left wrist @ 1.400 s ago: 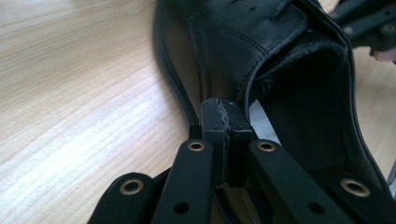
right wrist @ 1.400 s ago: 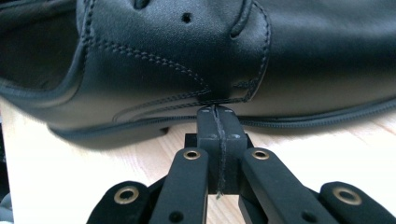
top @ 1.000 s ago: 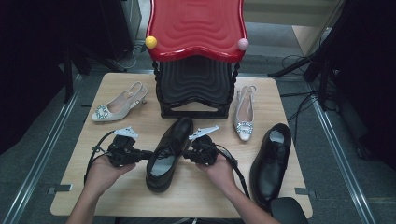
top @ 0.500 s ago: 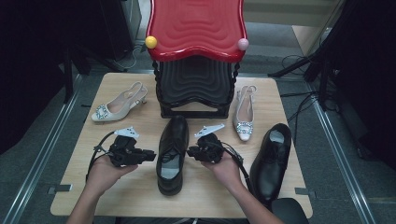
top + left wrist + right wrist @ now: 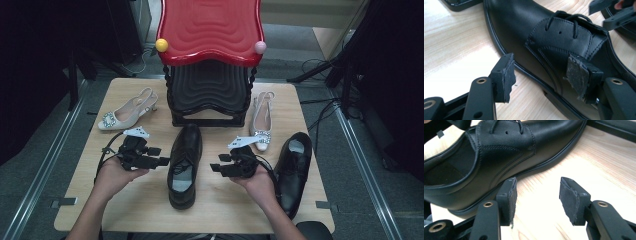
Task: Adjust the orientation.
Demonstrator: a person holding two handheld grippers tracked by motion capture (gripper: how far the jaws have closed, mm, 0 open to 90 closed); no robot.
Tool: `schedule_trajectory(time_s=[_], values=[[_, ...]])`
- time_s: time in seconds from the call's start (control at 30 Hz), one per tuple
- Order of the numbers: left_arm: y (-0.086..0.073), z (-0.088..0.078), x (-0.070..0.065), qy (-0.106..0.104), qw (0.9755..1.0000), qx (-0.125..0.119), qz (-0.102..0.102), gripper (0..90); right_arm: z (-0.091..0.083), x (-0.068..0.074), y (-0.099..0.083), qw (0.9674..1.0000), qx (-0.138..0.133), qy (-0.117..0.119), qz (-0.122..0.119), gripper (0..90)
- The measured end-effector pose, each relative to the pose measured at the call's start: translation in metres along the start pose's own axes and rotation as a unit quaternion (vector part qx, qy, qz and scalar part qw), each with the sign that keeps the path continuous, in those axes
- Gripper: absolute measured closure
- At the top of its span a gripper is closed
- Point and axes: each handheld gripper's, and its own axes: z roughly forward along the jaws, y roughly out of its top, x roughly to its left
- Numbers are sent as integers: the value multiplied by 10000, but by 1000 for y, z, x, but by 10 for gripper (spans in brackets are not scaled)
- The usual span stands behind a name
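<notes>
A black lace-up shoe [image 5: 184, 165] stands upright on the wooden table [image 5: 150, 210], toe toward the stand. My left gripper [image 5: 159, 161] sits just left of it, jaws having just opened; in the left gripper view the shoe [image 5: 554, 45] lies past the parted pads [image 5: 504, 75], untouched. My right gripper [image 5: 216, 167] has drawn back to the shoe's right, its jaws also just opened. The right gripper view has bare table between the pads [image 5: 511, 195] and the shoe [image 5: 499, 152] beyond. A second black shoe [image 5: 292, 167] lies at the right.
A black stepped stand with a red wavy top [image 5: 210, 30] stands at the table's back middle. One pale slingback heel [image 5: 127, 110] lies at the back left, another [image 5: 261, 120] right of the stand. Metal rails run along both table sides.
The shoe was held tilted between both shut grippers; it now stands straight on the table. Both grippers have opened and let go, and the right one has pulled away rightward.
</notes>
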Motion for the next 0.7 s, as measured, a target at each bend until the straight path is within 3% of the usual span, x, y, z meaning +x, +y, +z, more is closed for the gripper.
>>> schedule_trajectory(time_s=[0.3, 0.43, 0.6, 0.7], values=[[9, 2, 3, -33, 10000, 11, -46, 383, -29, -10, -13, 9996, -177, -197, 109, 519], [12, 4, 3, -19, 10000, 29, 28, 380, -44, -19, -17, 9989, -252, -327, 239, 549], [14, 8, 4, 31, 10000, 62, 43, 380, -60, -30, -25, 9972, -269, -625, 309, 569], [16, 8, 3, 20, 10000, 22, 70, 380, -68, -35, -31, 9963, -224, -731, 384, 636]])
